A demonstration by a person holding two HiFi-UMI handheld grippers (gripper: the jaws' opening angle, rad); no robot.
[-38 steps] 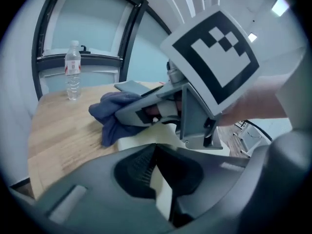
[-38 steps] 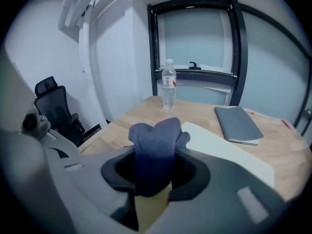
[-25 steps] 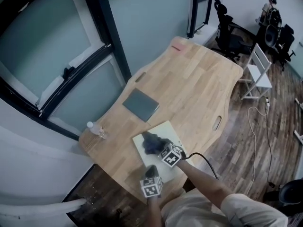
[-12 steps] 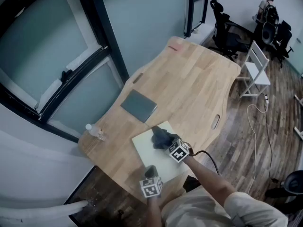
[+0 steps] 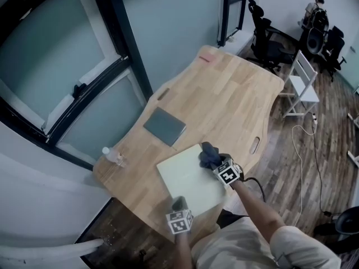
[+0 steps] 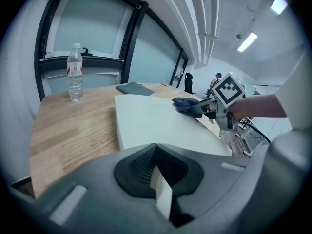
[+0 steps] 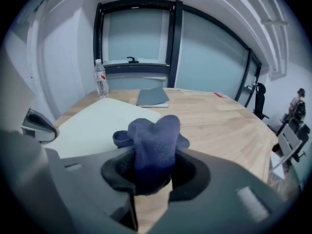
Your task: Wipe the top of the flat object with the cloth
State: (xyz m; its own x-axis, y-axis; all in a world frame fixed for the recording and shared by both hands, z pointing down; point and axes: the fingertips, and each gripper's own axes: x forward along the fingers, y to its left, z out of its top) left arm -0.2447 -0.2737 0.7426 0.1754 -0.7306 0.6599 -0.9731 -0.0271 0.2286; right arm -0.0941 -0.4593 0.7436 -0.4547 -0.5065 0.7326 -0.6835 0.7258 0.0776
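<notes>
A flat white board [image 5: 185, 182] lies at the near end of the wooden table [image 5: 235, 105]. My right gripper [image 5: 216, 162] is shut on a dark blue cloth [image 5: 208, 156], pressing it onto the board's far right corner. In the right gripper view the cloth [image 7: 153, 138] bulges up between the jaws, with the board [image 7: 97, 123] to the left. My left gripper [image 5: 178, 205] sits at the board's near edge, shut on that edge; a white sliver of board [image 6: 161, 195] shows between its jaws. From there the cloth [image 6: 184, 102] and right gripper [image 6: 207, 108] show across the board [image 6: 151, 123].
A grey flat slab [image 5: 164, 125] lies beyond the board, and a water bottle [image 5: 114, 156] stands at the table's left edge. A small red item [image 5: 206, 58] is at the far end. Office chairs [image 5: 268, 38], a white chair [image 5: 303, 86] and a floor cable [image 5: 300, 167] are right.
My right gripper has swept the cloth across the board from its left-middle to its far right corner. The left gripper has stayed at the near edge.
</notes>
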